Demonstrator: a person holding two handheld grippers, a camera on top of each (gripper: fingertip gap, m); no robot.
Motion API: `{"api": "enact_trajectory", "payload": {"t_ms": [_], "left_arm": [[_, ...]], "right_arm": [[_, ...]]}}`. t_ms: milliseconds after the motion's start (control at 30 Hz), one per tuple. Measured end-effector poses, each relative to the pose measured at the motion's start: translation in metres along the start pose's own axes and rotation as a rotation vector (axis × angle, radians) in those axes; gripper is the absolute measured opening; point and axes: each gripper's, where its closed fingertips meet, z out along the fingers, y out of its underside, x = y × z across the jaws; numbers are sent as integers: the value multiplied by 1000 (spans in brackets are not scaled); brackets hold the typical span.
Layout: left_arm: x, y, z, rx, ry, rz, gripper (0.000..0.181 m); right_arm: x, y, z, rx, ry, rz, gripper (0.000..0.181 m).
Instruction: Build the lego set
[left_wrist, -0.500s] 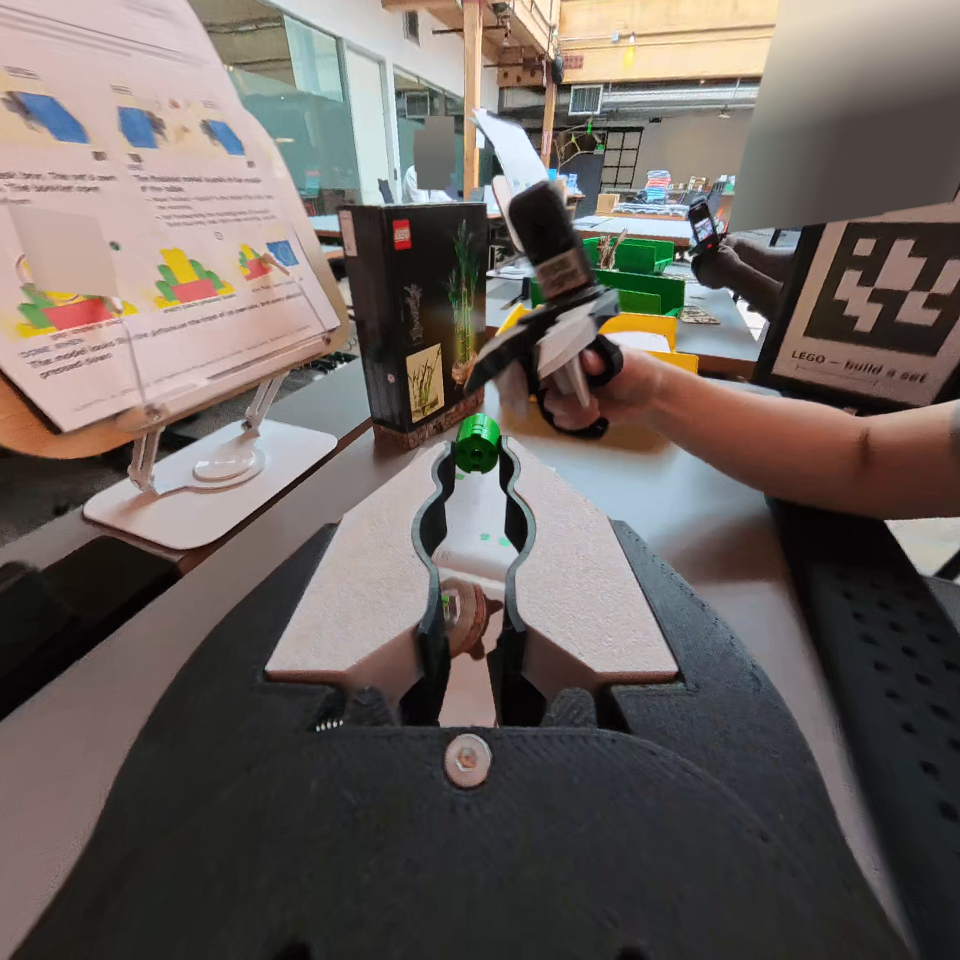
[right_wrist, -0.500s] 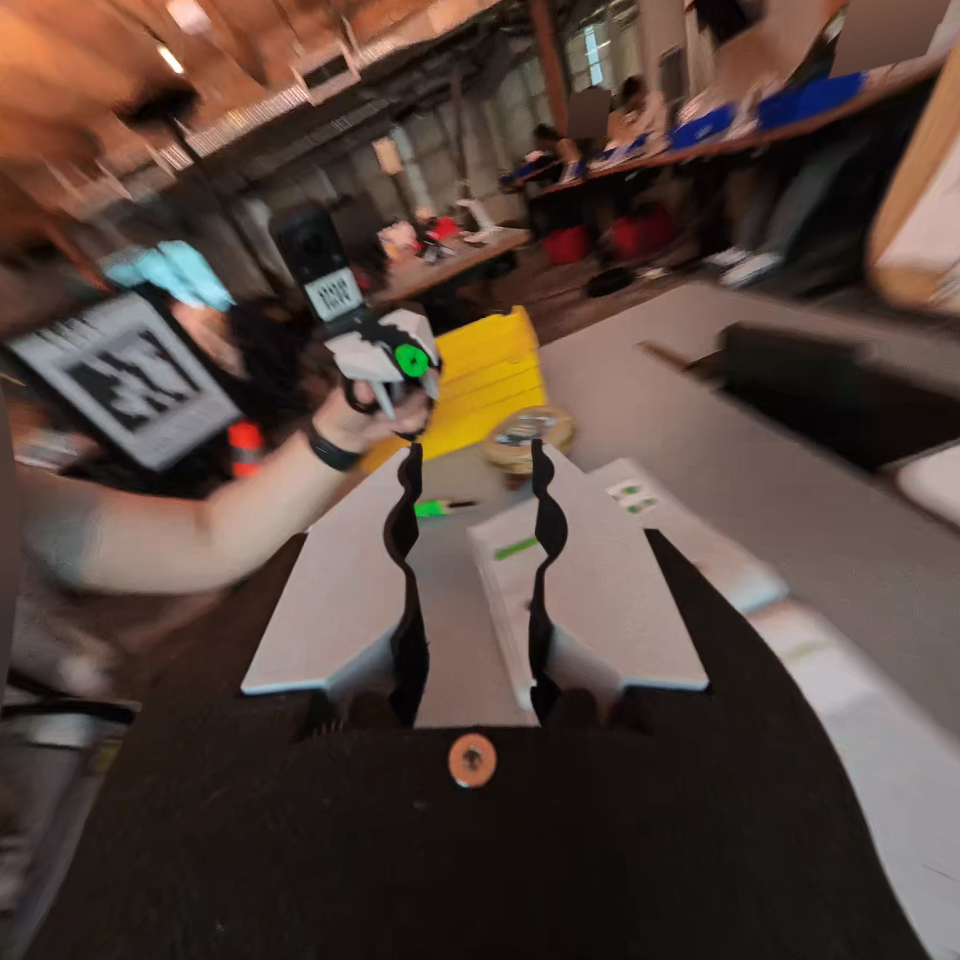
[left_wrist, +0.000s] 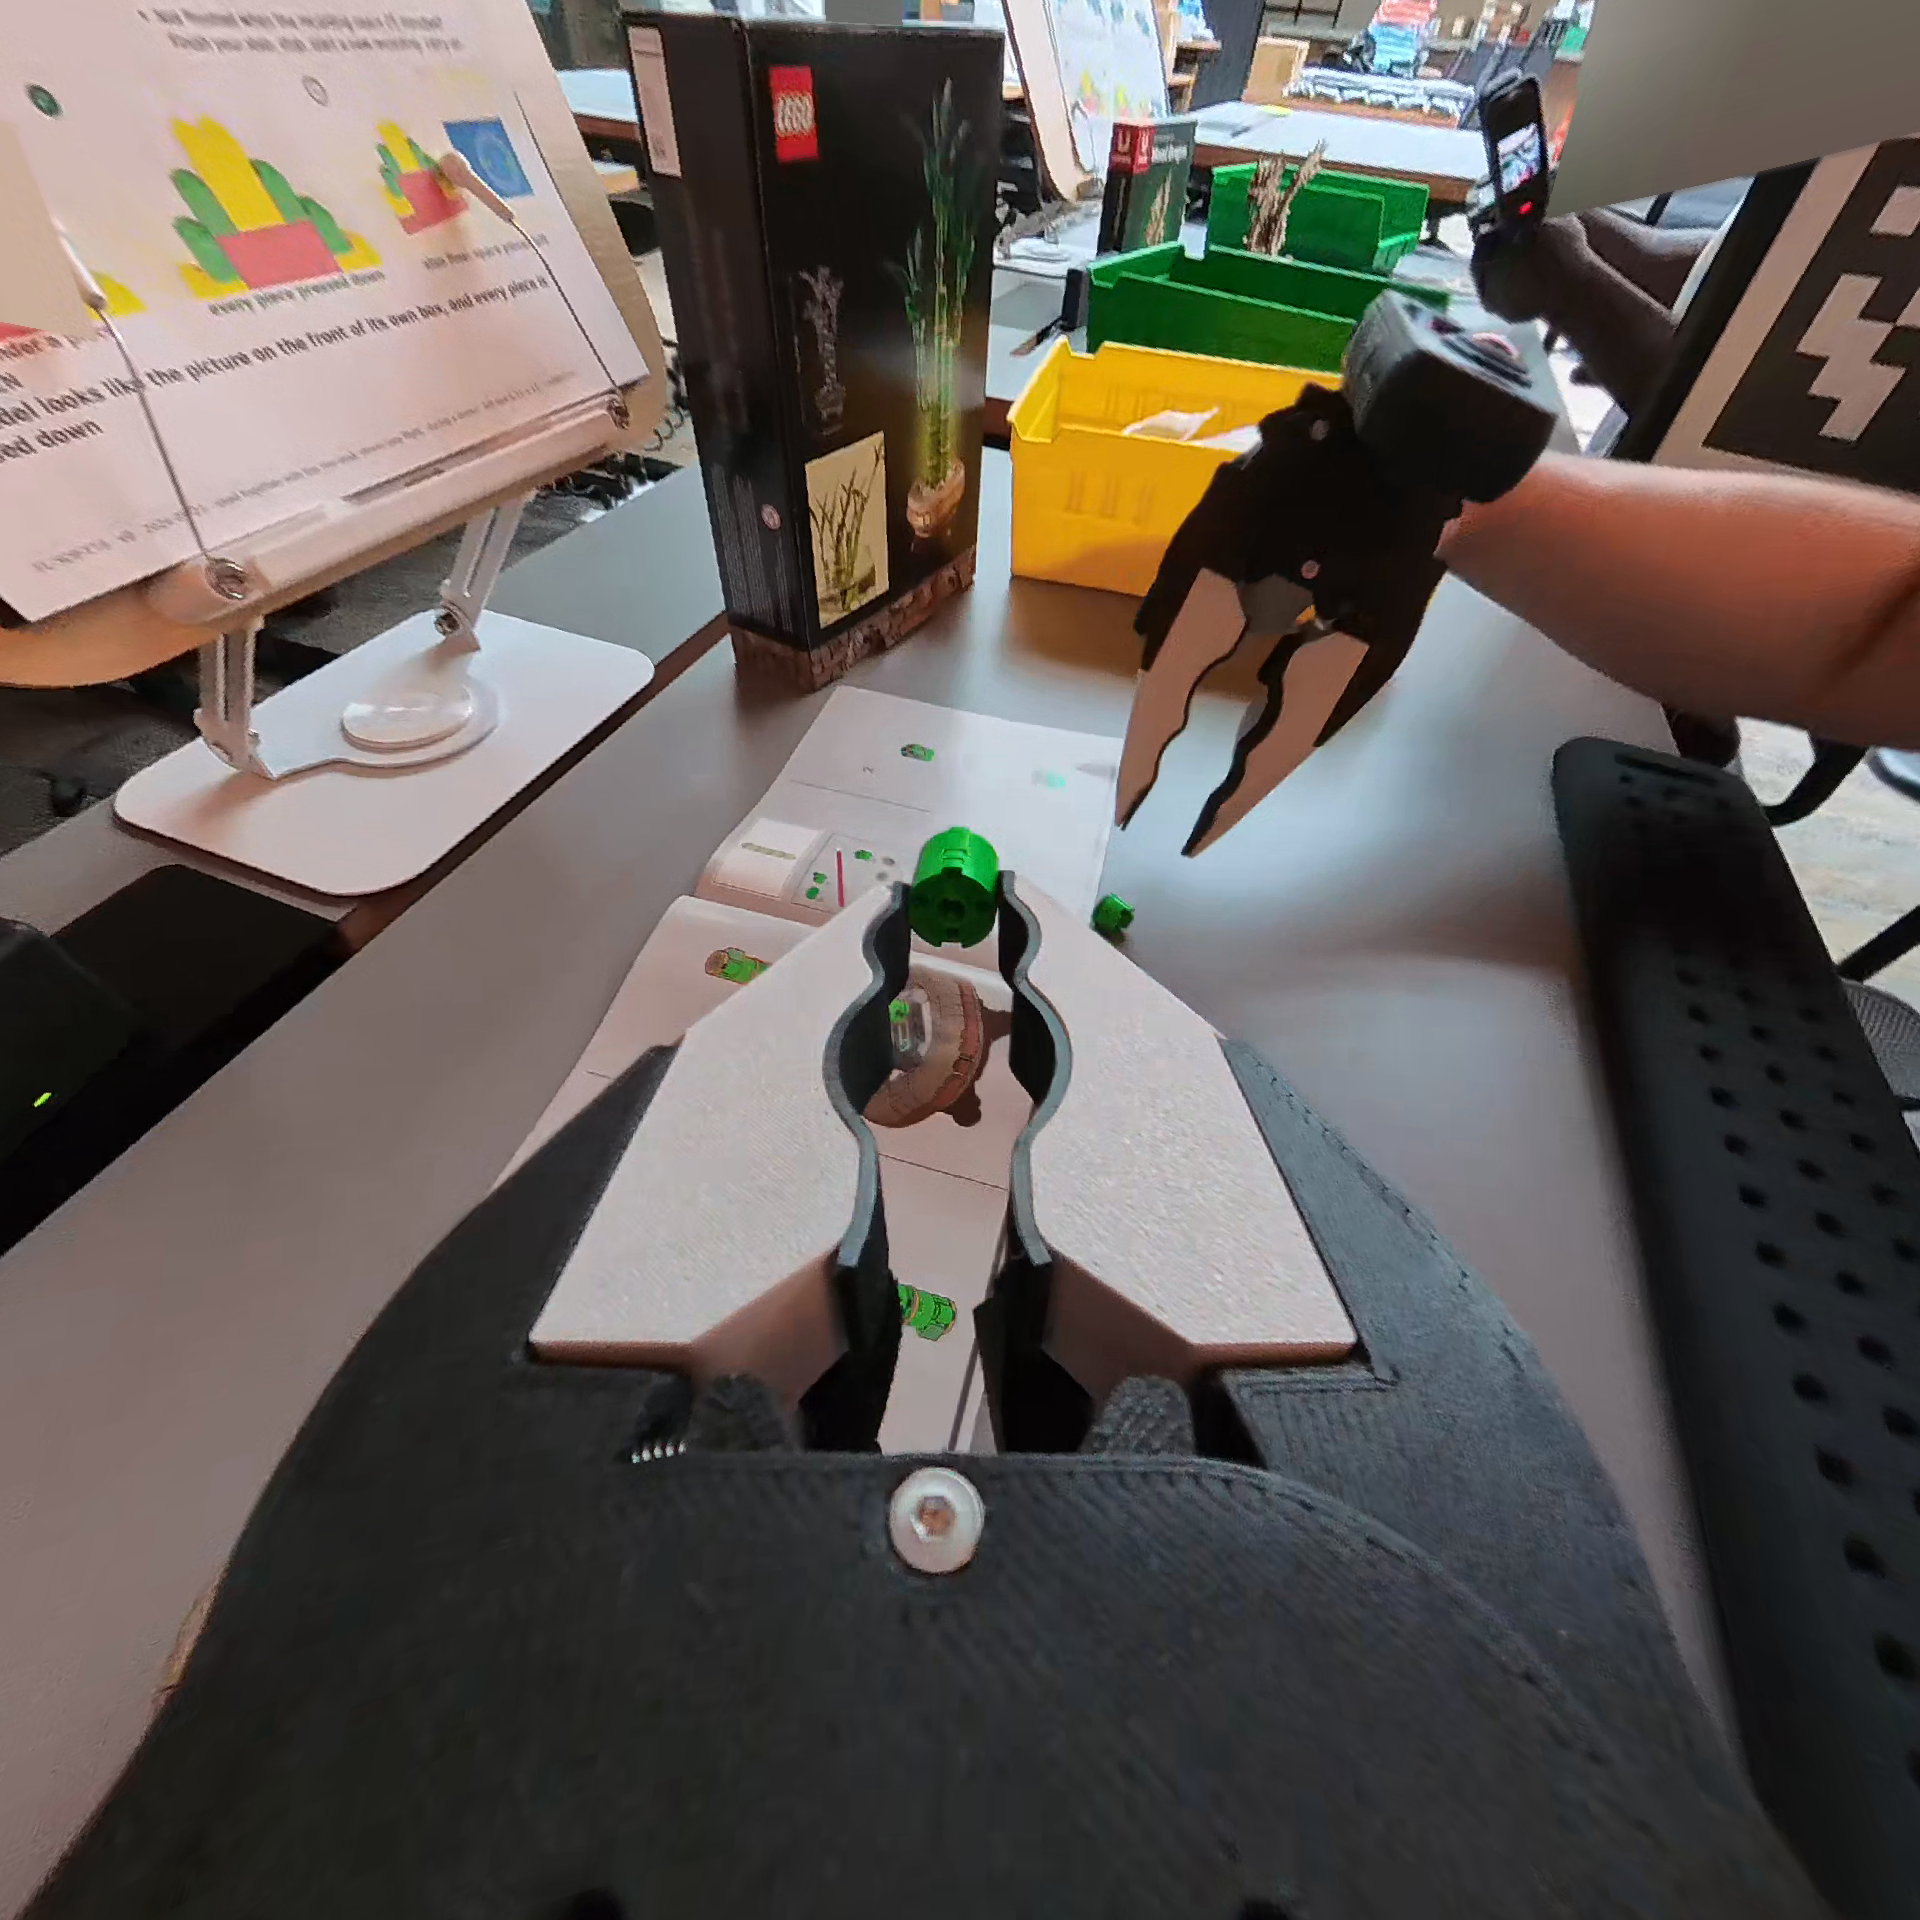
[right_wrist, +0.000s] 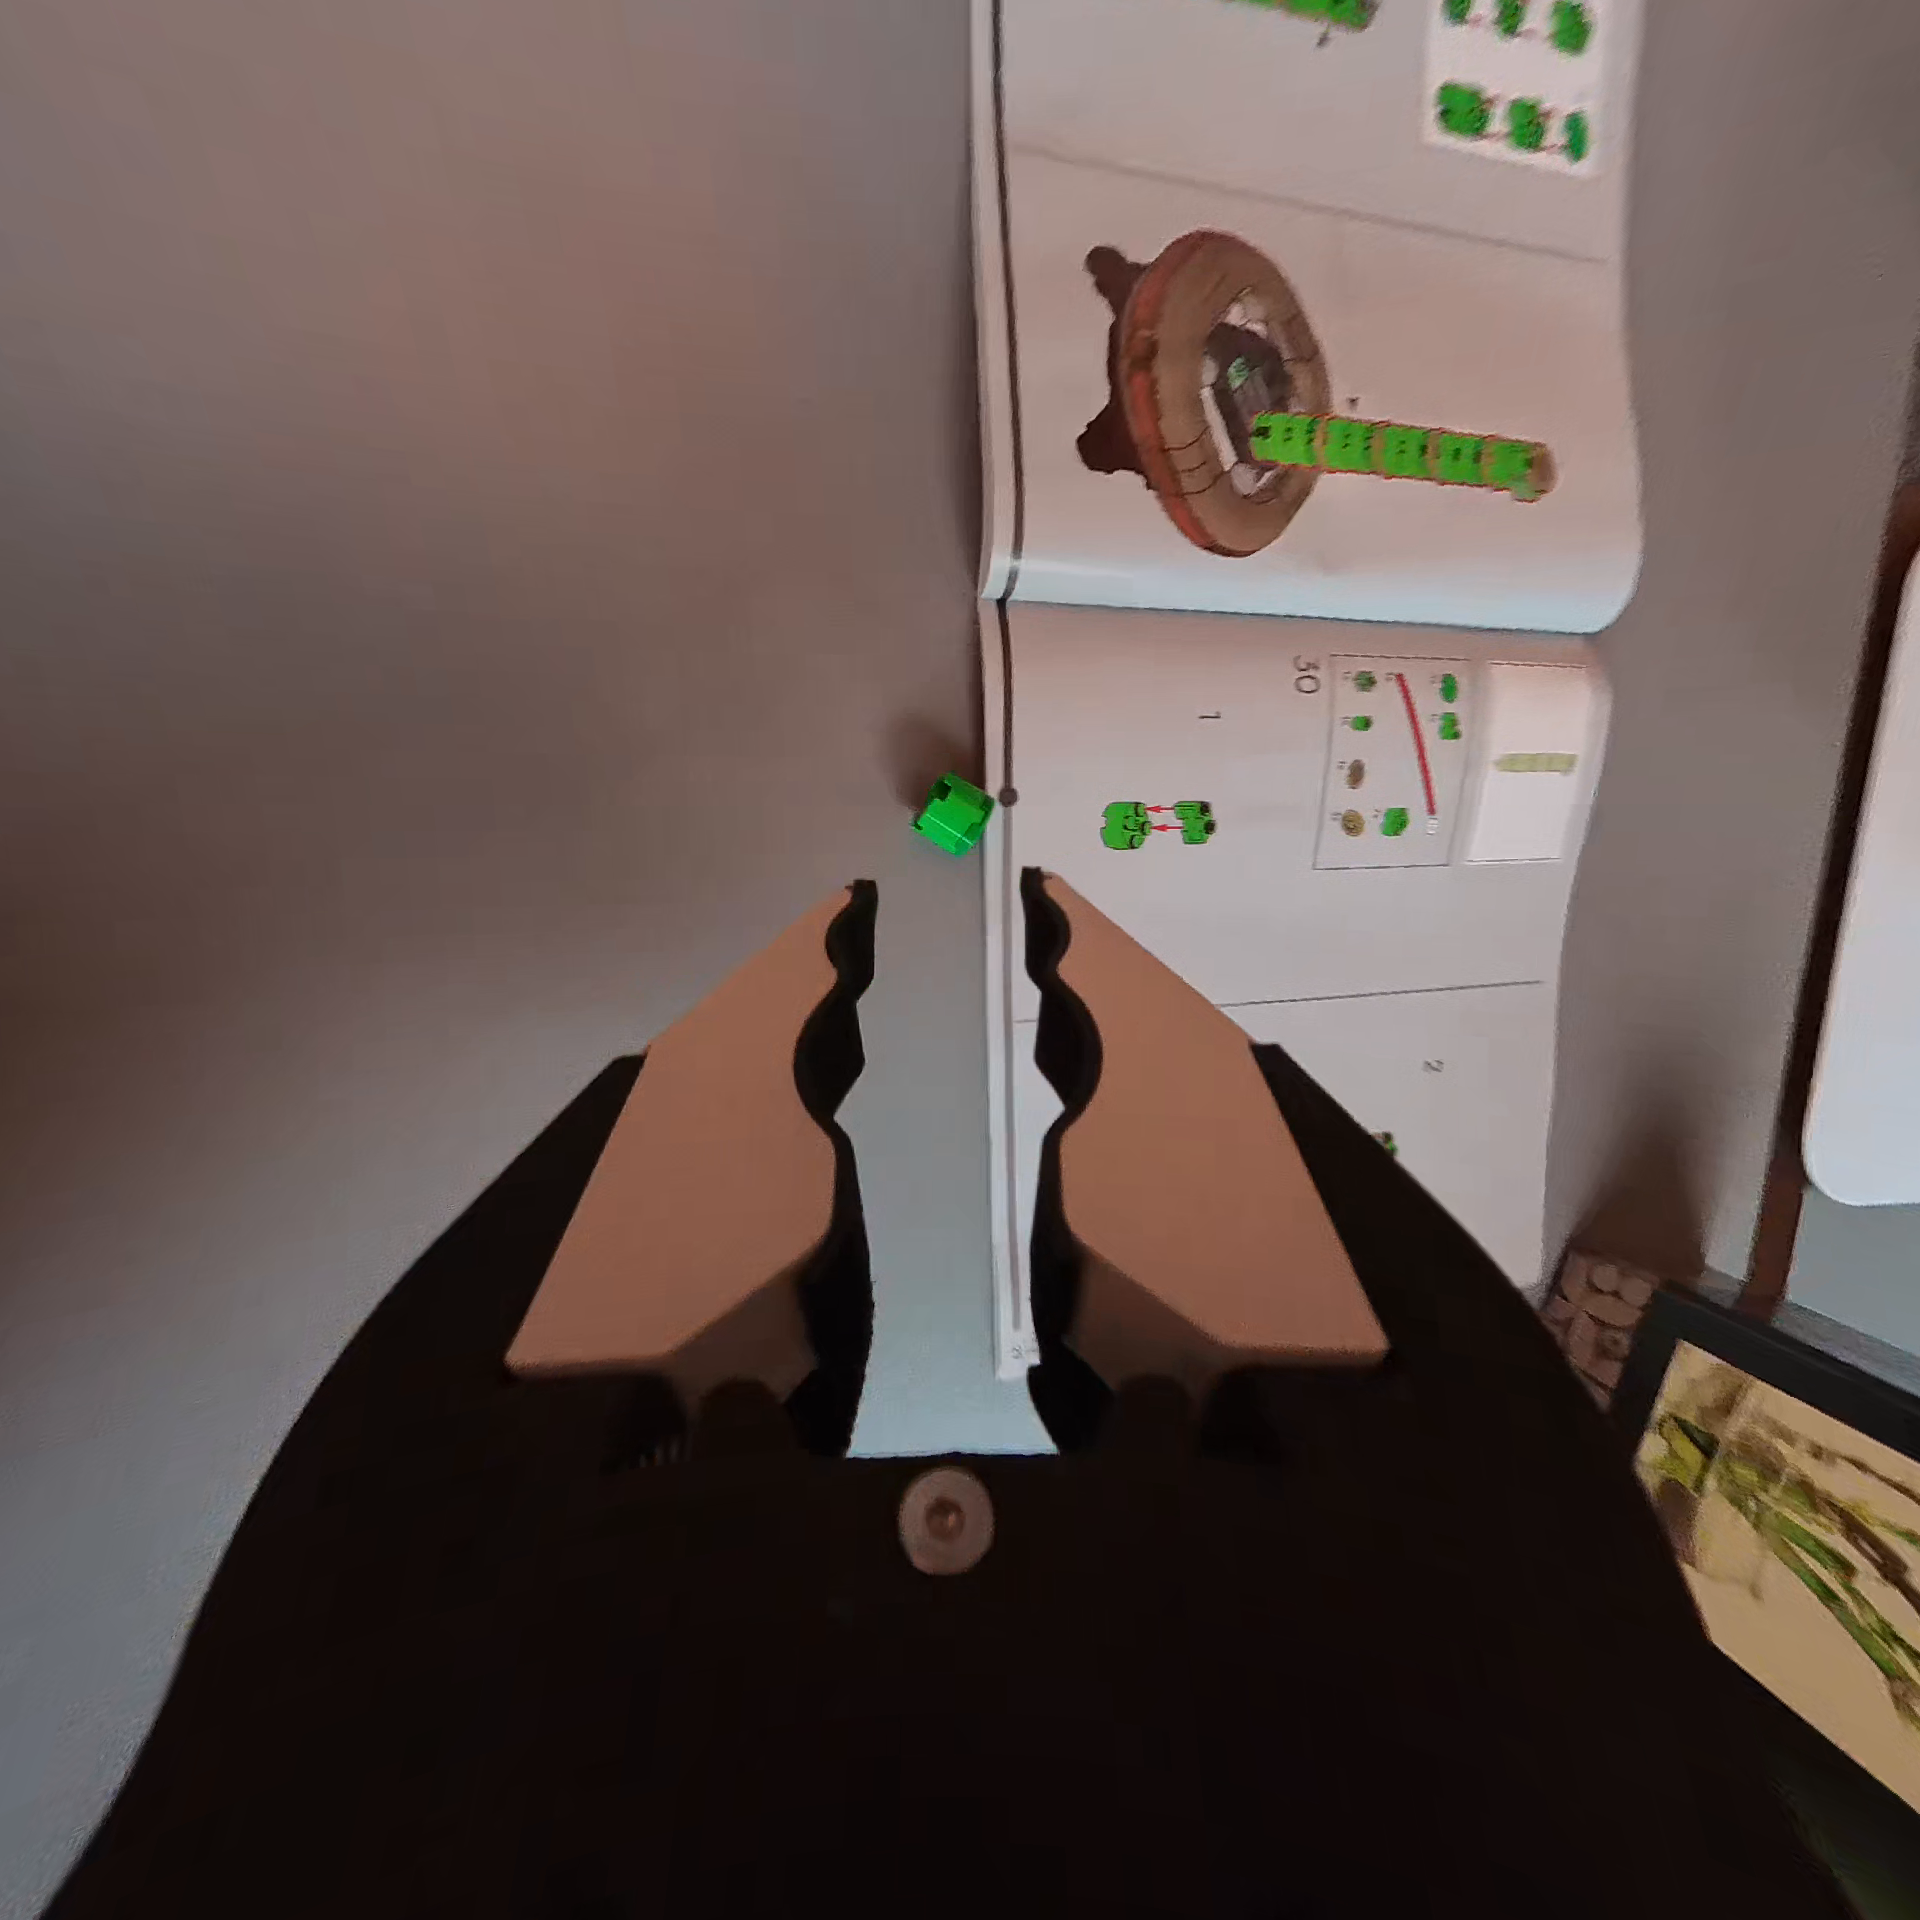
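Observation:
My left gripper (left_wrist: 954, 906) is shut on a round green lego piece (left_wrist: 953, 885) and holds it above the open instruction booklet (left_wrist: 831, 821). A small green lego piece (left_wrist: 1112, 914) lies on the grey table just right of the booklet. It also shows in the right wrist view (right_wrist: 952, 815), at the booklet's edge (right_wrist: 1299, 582). My right gripper (right_wrist: 948, 891) is open and empty, pointing down just short of that small piece. In the left wrist view the right gripper (left_wrist: 1164, 831) hangs above the table, to the right of the held piece.
The black lego box (left_wrist: 831, 343) stands behind the booklet. A yellow bin (left_wrist: 1101, 488) and green bins (left_wrist: 1226, 301) sit at the back right. A stand with instruction sheets (left_wrist: 312, 343) is at the left. A black perforated chair (left_wrist: 1745, 1195) is at the right. There is about 20 cm between the tips of the two grippers.
My right gripper has swung from raised and level down to point at the table near the small green piece. My left gripper has tilted down over the booklet, still holding the round piece.

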Motion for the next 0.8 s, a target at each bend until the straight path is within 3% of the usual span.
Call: {"api": "enact_trajectory", "payload": {"t_ms": [133, 267, 400, 633, 800], "left_arm": [[3, 7, 3, -39, 5, 6, 15], [2, 8, 1, -51, 2, 15, 15], [0, 11, 0, -52, 3, 2, 15], [-1, 19, 8, -84, 2, -2, 15], [-2, 22, 9, -92, -1, -7, 15]], "right_arm": [[3, 7, 16, -55, -47, 3, 28], [5, 1, 22, 9, 38, -203, 28], [3, 2, 28, -34, 70, -306, 27], [-6, -2, 36, -23, -6, -212, 17], [-10, -9, 37, -20, 28, -123, 17]]}}
